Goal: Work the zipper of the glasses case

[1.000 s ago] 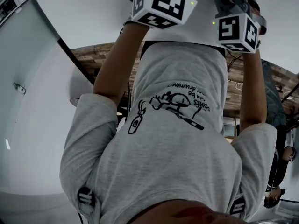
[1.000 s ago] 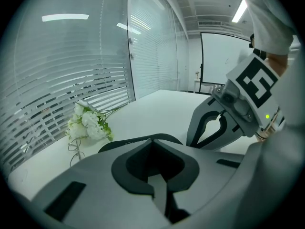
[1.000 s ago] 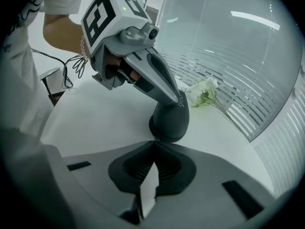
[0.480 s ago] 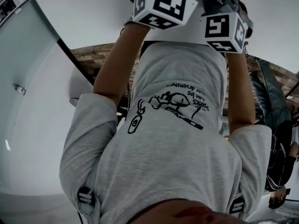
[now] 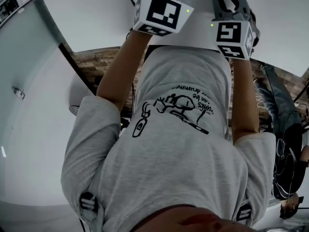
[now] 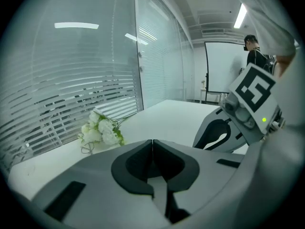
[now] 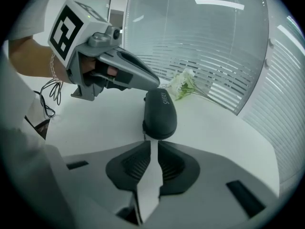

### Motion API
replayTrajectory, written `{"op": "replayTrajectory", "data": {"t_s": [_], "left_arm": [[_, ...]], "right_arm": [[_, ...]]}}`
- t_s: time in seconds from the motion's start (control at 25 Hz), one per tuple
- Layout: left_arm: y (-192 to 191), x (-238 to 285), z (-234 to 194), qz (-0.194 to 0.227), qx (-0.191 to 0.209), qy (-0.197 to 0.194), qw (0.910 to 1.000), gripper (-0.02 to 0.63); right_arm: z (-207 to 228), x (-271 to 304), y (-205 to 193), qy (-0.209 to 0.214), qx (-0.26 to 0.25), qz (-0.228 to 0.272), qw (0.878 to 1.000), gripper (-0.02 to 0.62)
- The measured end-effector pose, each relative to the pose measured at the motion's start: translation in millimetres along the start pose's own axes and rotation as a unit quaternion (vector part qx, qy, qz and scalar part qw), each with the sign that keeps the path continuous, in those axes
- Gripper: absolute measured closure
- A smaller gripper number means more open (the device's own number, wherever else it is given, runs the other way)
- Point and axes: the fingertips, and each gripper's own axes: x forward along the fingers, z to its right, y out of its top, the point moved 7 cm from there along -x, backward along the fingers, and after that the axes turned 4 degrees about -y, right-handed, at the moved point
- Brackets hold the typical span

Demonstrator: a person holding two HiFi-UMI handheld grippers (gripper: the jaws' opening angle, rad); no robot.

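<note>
- Head view: two marker cubes [image 5: 161, 11] sit far beyond the grey shirt [image 5: 183, 149]; nothing of the zipper work shows.
- Left gripper view: the left gripper [image 6: 152, 147] is pinched together, empty, over the white table [image 6: 176, 111].
- Right gripper view: the right gripper [image 7: 153, 149], its jaws just opening to a narrow gap, holds nothing. The glasses case [image 7: 160, 112] lies just beyond, apparently closed, so that zipper pass seems done.

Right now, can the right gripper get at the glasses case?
Probably yes: the glasses case lies just beyond the right gripper, whose jaws have just been opening, empty; nothing stands between.
</note>
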Motion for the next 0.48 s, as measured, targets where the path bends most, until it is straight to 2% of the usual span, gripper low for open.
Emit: {"op": "replayTrajectory", "data": {"t_s": [0.32,0.48], "left_arm": [[36.3,-50.4,13.8,0.057,-0.053,0.014,0.9969,0.584],[57.9,-91.2,34.5,0.094,-0.096,0.02,0.9908,0.584]], "right_arm": [[39.6,-64.5,8.4,-0.03,0.033,0.054,0.998,0.563],[40.9,-115.7,20.0,-0.034,0.057,0.092,0.994,0.581]]}}
